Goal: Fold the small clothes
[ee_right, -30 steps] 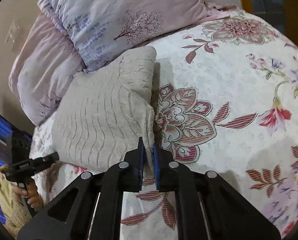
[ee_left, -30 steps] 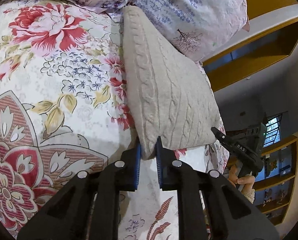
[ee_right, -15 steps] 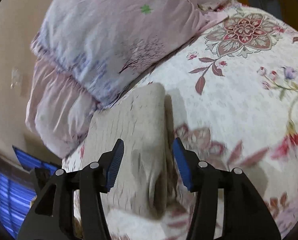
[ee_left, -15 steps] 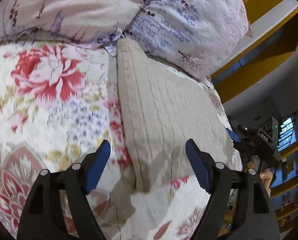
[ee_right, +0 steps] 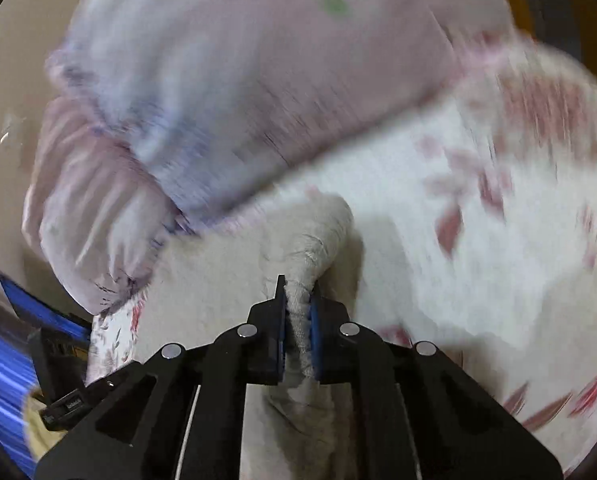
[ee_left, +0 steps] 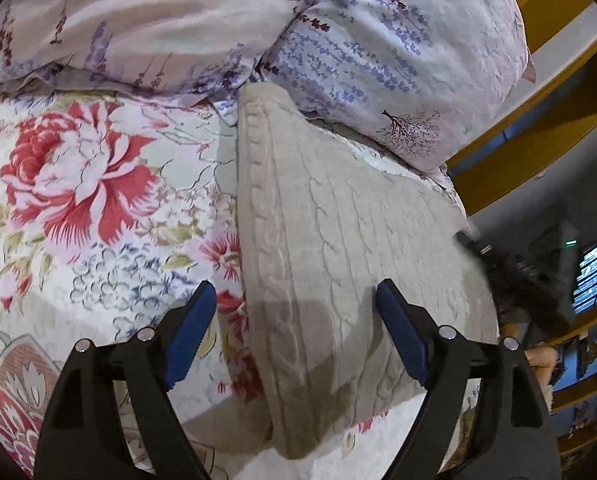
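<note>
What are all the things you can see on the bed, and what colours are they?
knitted garment: one, beige cable knit, lying folded on the bedspread, far end against the pillows
bedspread: one, white with red and pink flowers, covering the bed under the garment
pillows: two, pale lilac with purple sprigs and a small tree print, at the far end of the bed
wooden shelving: yellow-brown, beyond the bed on the right in the left wrist view
left gripper: one, black with blue pads, jaws wide open above the garment, touching nothing
right gripper: one, black with blue pads, shut on a bunched fold of the garment
</note>
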Demonstrator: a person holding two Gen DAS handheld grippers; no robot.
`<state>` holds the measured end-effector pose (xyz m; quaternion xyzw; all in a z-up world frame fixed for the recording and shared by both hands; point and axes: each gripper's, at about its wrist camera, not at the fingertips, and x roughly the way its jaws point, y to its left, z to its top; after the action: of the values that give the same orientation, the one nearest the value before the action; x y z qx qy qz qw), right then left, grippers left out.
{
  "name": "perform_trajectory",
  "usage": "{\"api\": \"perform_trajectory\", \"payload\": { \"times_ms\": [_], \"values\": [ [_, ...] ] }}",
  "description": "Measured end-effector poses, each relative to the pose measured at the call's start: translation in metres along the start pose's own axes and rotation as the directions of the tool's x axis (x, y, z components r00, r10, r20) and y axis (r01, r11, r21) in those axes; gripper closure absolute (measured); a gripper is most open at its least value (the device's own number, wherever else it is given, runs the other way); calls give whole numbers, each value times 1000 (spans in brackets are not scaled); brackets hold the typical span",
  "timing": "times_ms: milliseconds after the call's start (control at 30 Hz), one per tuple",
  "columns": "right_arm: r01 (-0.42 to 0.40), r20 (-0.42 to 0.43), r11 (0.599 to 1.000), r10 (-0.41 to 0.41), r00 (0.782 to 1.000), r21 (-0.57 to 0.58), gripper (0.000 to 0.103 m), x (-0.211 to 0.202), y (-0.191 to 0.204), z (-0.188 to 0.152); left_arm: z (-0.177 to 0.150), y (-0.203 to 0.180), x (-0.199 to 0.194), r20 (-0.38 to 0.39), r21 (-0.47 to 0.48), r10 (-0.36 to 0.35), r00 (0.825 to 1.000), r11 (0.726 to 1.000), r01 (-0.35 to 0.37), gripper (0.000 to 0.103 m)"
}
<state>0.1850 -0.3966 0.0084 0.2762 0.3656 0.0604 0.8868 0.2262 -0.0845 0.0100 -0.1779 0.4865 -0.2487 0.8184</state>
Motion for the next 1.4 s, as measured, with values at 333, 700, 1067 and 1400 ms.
{"api": "perform_trajectory", "payload": {
  "times_ms": [333, 700, 1067, 1400],
  "values": [
    [228, -60, 972, -231, 971, -47, 91, 33, -20, -11, 2, -13, 10, 26, 87, 55, 998, 995, -57, 17],
    [184, 54, 973, -178, 982, -137, 75, -18, 24, -22, -1, -17, 5, 40, 108, 86, 996, 990, -90, 16],
    [245, -21, 932, -260, 965, -266, 55, 11, 29, -63, -6, -25, 7, 63, 151, 151, 987, 976, -159, 10],
    [115, -4, 993, -115, 993, 36, 27, -20, -13, -26, 2, -17, 10, 19, 92, 87, 996, 992, -88, 10]
  ]
}}
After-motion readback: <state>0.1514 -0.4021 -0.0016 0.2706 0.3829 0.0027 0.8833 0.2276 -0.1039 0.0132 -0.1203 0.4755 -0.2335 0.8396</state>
